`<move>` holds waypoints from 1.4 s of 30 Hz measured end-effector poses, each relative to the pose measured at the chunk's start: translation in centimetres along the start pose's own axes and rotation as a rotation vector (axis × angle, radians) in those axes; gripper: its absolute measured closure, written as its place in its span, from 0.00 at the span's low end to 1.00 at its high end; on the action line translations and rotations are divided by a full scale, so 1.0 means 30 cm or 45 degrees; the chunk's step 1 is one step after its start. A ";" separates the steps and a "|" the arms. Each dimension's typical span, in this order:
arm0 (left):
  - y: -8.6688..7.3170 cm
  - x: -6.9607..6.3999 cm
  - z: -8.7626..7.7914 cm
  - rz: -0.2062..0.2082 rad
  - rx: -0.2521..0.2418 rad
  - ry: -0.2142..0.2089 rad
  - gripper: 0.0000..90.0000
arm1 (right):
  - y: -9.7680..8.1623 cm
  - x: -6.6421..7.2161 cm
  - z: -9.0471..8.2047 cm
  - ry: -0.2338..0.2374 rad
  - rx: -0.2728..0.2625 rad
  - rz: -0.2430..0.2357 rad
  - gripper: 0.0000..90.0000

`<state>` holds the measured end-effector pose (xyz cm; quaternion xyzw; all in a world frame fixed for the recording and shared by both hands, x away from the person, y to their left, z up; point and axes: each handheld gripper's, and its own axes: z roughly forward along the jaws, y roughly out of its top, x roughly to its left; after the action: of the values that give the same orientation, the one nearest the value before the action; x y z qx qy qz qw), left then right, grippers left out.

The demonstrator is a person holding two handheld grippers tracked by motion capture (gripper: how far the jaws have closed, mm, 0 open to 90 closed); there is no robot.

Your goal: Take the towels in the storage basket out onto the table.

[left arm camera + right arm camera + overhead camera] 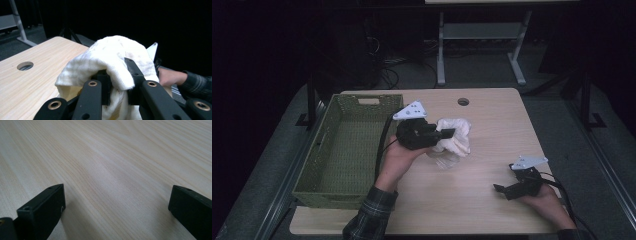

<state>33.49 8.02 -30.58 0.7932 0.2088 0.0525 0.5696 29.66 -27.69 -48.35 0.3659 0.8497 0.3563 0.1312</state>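
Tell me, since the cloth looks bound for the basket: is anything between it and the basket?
Nothing visible. The left gripper is clamped on the white cloth, just right of the green basket, whose open inside looks empty.

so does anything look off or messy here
Nothing stands out. The white cloth is bunched in the left gripper beside the green basket; the right gripper rests open on the table.

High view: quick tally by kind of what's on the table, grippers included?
White cloth: 1, clamped in the left gripper
Green woven basket: 1
Grippers: 2, counting the right gripper, jaws open over the table
Total: 4
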 end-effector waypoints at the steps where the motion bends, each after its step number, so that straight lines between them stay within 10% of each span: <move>1: -0.005 -0.003 0.013 0.003 0.007 0.006 0.85 | 0.000 0.000 0.000 0.000 0.000 0.000 0.01; 12: -0.062 -0.017 0.150 0.016 0.076 0.038 0.85 | 0.000 0.001 0.000 0.002 0.000 0.005 0.01; 31: -0.267 -0.004 0.415 0.000 0.370 0.015 0.84 | 0.000 0.000 0.000 0.000 0.000 -0.001 0.01; 42: -0.256 -0.012 0.372 0.000 0.335 0.055 0.44 | 0.000 0.000 0.000 0.001 0.000 -0.001 0.01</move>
<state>34.67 0.08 -41.48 0.8597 0.2261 0.0417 0.4562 29.66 -27.69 -48.36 0.3654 0.8499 0.3564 0.1311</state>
